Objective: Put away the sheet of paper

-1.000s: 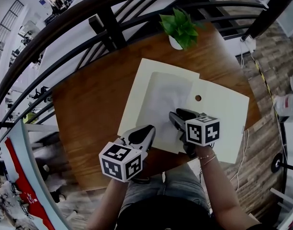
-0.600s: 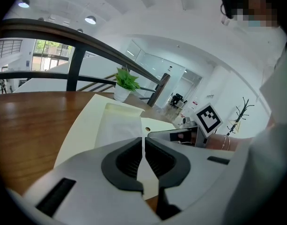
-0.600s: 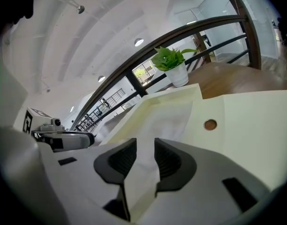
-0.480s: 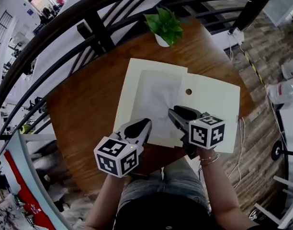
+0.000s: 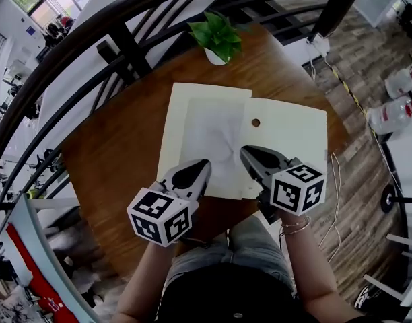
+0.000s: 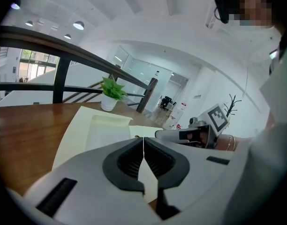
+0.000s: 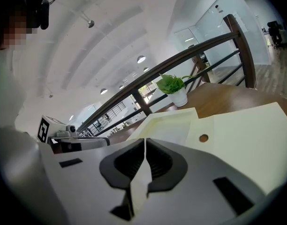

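Note:
A white sheet of paper [image 5: 209, 130] lies on an open cream folder [image 5: 287, 147] on the wooden table [image 5: 112, 160]. It has a crease near its middle. My left gripper [image 5: 200, 167] is shut at the sheet's near left part. My right gripper [image 5: 246, 152] is shut at its near right edge. In the left gripper view the jaws [image 6: 143, 149] meet with a thin pale strip between them, and the sheet [image 6: 106, 125] stretches ahead. The right gripper view shows the same at its jaws [image 7: 145, 153]. The sheet's near edge is hidden under both grippers.
A small round hole or button [image 5: 256, 122] marks the folder's right half. A potted green plant [image 5: 216, 36] stands at the table's far edge. A dark railing [image 5: 118, 46] runs behind the table. The person's lap is at the near edge.
The head view has shifted, so the table sits further left and higher in frame. Both grippers stay shut at the sheet's near part; the crease shows more clearly now.

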Demonstrator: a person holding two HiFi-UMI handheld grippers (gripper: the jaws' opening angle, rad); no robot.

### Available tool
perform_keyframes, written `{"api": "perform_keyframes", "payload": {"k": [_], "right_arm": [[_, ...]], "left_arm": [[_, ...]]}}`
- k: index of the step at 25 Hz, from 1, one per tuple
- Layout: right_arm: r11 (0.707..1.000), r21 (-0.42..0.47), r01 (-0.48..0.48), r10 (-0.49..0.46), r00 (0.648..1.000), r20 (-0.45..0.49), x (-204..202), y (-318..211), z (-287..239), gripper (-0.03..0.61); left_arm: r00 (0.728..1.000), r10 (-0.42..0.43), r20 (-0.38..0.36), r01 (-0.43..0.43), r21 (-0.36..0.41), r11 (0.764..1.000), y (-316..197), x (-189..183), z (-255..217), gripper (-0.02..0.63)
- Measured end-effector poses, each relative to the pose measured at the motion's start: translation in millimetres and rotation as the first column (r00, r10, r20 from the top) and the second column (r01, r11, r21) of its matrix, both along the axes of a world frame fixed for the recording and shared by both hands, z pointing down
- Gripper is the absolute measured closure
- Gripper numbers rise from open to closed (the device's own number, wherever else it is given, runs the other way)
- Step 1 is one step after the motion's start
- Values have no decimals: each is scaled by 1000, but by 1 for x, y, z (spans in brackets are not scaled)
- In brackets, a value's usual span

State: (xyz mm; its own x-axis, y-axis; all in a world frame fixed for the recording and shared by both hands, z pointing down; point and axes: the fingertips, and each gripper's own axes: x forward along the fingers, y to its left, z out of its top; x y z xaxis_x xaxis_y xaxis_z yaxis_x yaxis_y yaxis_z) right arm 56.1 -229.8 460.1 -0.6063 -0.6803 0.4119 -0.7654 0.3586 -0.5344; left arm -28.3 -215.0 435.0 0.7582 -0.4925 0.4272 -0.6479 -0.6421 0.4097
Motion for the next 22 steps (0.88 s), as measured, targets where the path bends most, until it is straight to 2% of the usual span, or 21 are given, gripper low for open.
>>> {"api": "perform_keyframes", "payload": {"k": [7, 11, 17, 22], "right_arm": [[994, 89, -59, 61, 998, -24, 9, 9, -40, 549], [988, 150, -35, 41, 998, -38, 5, 14, -64, 549], [978, 200, 54, -31, 993, -117, -2, 25, -75, 549], [970, 235, 59, -34, 994, -106, -6, 32, -84, 549]], "left_arm": [[1000, 10, 24, -12, 73, 997, -2, 7, -17, 594], [1000, 11, 16, -13, 108, 994, -1, 15, -27, 594], [1000, 21, 11, -23, 198, 980, 2, 21, -45, 594], [1000, -18, -10, 20, 220, 975, 4, 16, -52, 594]]}}
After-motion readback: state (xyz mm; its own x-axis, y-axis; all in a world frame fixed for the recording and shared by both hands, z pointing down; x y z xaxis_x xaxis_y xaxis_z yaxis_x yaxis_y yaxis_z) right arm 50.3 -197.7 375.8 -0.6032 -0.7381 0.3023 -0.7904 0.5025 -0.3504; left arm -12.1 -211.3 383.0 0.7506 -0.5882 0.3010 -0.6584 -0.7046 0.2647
